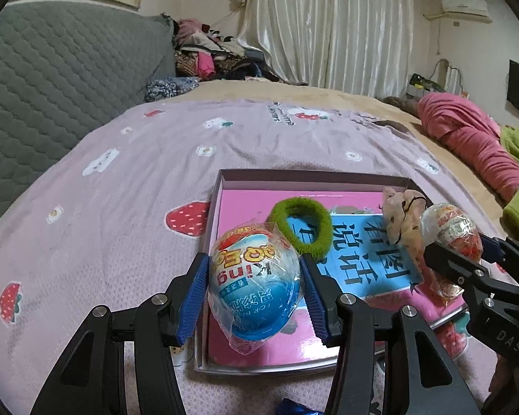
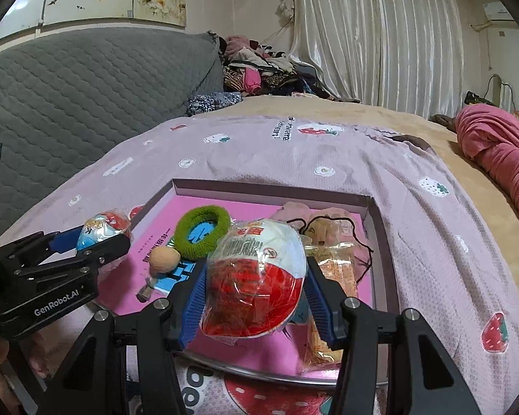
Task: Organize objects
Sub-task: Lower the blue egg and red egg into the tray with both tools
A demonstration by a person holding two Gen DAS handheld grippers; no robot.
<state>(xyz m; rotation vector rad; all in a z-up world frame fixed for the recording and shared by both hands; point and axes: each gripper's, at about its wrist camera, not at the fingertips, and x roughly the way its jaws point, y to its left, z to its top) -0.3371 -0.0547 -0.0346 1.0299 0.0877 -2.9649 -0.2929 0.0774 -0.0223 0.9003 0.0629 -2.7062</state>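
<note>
My left gripper (image 1: pixel 254 288) is shut on a blue and white wrapped toy egg (image 1: pixel 254 283), held over the near left corner of a shallow box (image 1: pixel 315 175) with a pink booklet inside. My right gripper (image 2: pixel 256 287) is shut on a red and white wrapped toy egg (image 2: pixel 256 276), above the box's (image 2: pixel 270 186) near side. In the box lie a green fuzzy hair ring (image 1: pixel 299 224), a pale plush toy (image 1: pixel 403 218) with a black cord, a small round-headed peg doll (image 2: pixel 161 263) and a snack packet (image 2: pixel 335 269). Each gripper shows in the other's view, the left gripper (image 2: pixel 97 237) and the right gripper (image 1: pixel 456 242).
The box rests on a pink strawberry-print blanket (image 1: pixel 121 180) on a bed. A grey quilted headboard (image 1: pixel 52 69) rises at the left. A clothes pile (image 1: pixel 211 52) sits at the far end, and a rolled pink blanket (image 1: pixel 474 138) lies at the right.
</note>
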